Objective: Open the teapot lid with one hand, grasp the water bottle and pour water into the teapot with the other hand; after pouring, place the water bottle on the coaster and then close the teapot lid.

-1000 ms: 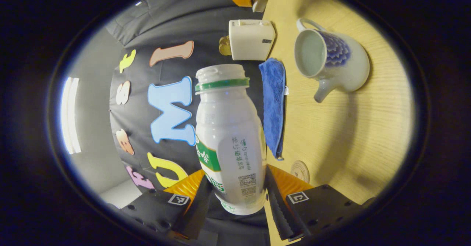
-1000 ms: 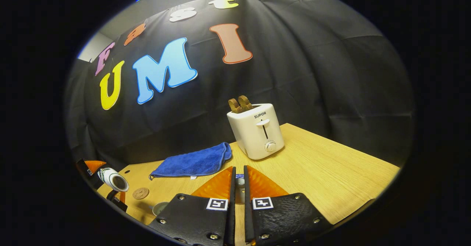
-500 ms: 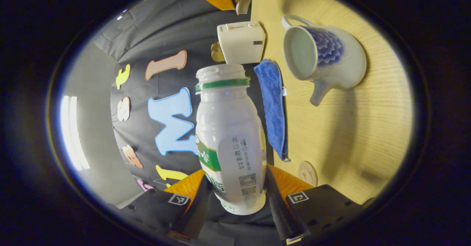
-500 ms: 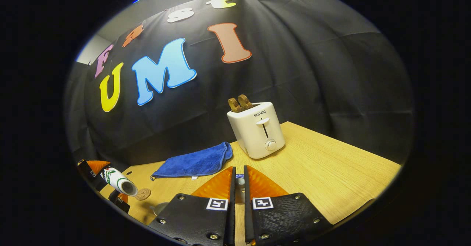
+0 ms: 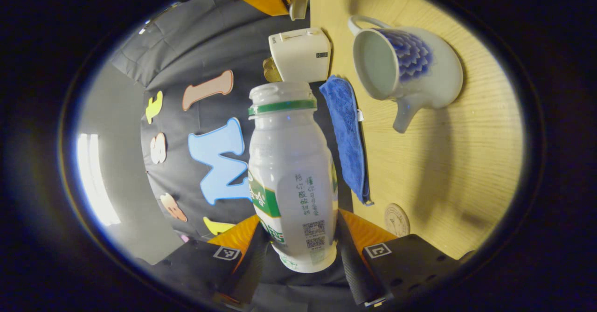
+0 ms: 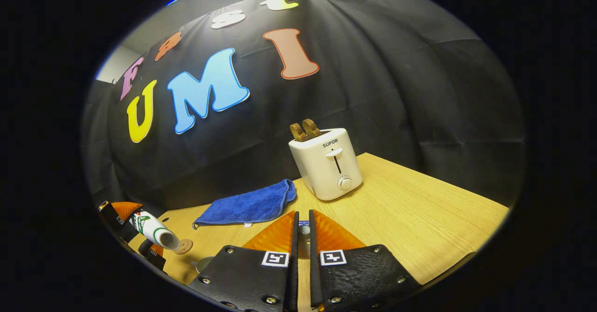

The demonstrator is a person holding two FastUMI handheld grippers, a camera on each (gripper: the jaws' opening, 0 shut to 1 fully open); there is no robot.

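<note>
Jaws: left gripper (image 5: 298, 249) clamps tipped bottle (image 5: 291, 172); right gripper (image 6: 302, 232) pinches lid (image 6: 303, 230). Teapot (image 5: 406, 76) open; pour pending, then coaster (image 5: 397, 219).

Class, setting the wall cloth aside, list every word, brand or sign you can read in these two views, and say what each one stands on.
"SUPOR": on the front of the toaster, above its lever, in the right gripper view.
Water bottle: green print and square codes on its wrap, too small to read.
Coaster: a round emblem, too blurred to read.
</note>
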